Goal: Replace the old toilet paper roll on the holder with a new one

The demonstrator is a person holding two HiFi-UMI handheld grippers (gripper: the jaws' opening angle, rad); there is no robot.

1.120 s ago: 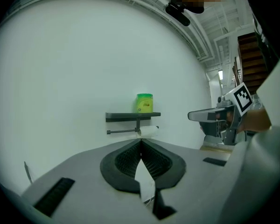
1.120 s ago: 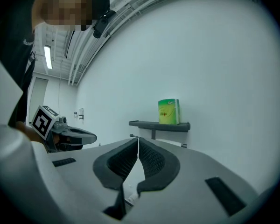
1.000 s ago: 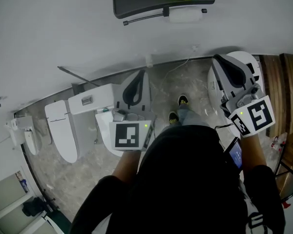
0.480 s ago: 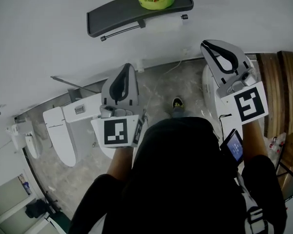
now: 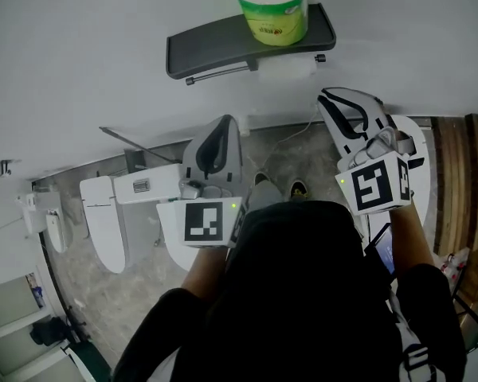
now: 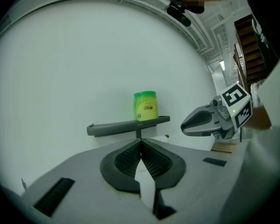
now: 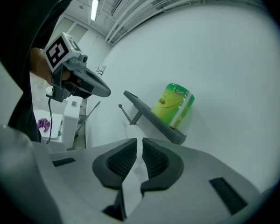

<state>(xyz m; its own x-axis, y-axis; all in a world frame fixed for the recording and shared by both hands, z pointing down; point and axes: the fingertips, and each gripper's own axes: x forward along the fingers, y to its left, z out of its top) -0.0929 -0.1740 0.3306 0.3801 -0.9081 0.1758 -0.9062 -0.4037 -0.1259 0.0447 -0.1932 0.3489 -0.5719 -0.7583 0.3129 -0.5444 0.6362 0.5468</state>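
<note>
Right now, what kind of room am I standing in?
Most likely a bathroom: a white toilet stands by the wall, a dark wall-mounted paper holder carries a white roll under its shelf, and a green-wrapped spare roll sits on top.

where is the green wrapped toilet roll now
The green-wrapped roll stands upright at the head view's top centre on the dark wall shelf, just above the white roll on the holder bar.
</note>
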